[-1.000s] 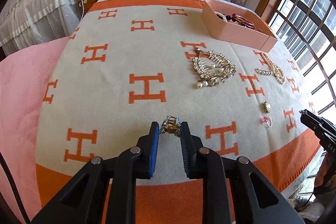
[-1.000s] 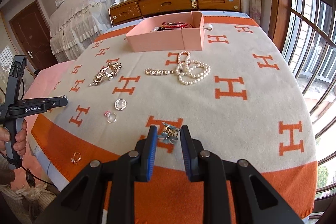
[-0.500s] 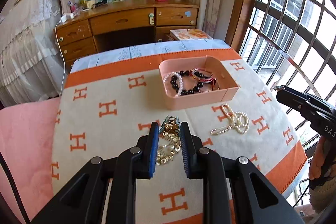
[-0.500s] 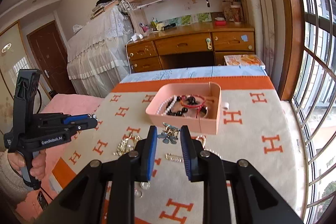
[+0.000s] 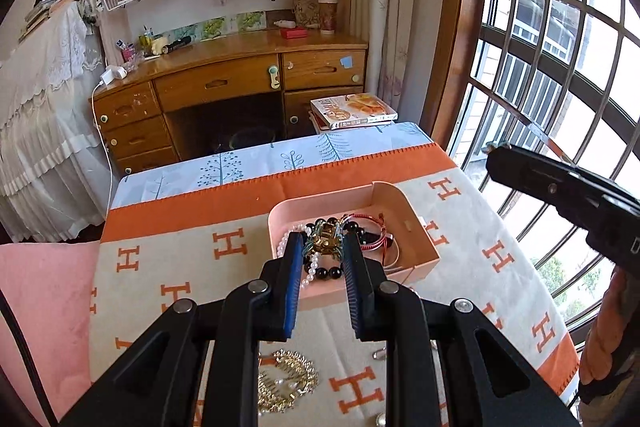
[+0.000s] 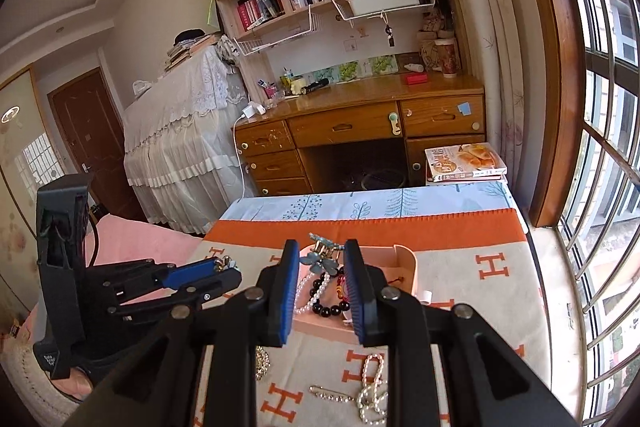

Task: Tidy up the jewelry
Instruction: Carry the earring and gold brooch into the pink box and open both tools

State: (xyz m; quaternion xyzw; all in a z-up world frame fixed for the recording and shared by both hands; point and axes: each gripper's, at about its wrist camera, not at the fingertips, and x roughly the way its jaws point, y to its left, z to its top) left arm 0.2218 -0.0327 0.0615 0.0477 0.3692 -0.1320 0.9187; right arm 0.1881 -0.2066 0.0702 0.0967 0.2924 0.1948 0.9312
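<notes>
Only right view shows loose pearl strand (image 6: 374, 393).

One pink tray (image 5: 416, 227); two hand-held grippers (image 5: 322, 247) (image 6: 322, 259); two held ornaments (image 5: 326, 241) (image 6: 324, 257); one blanket (image 5: 180, 267).

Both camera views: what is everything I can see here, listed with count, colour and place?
pink box: one, on the blanket, holding bead bracelets
blanket: one, beige with orange H letters, under everything
gold brooch: one, gold and teal, clamped in the left gripper
blue brooch: one, pale blue and gold, clamped in the right gripper
gold hair comb: one, on the blanket near the camera
pearl necklace: one, white, on the blanket
desk: one, brown wood, behind
left gripper: black, blue pads
right gripper: black, blue pads
</notes>
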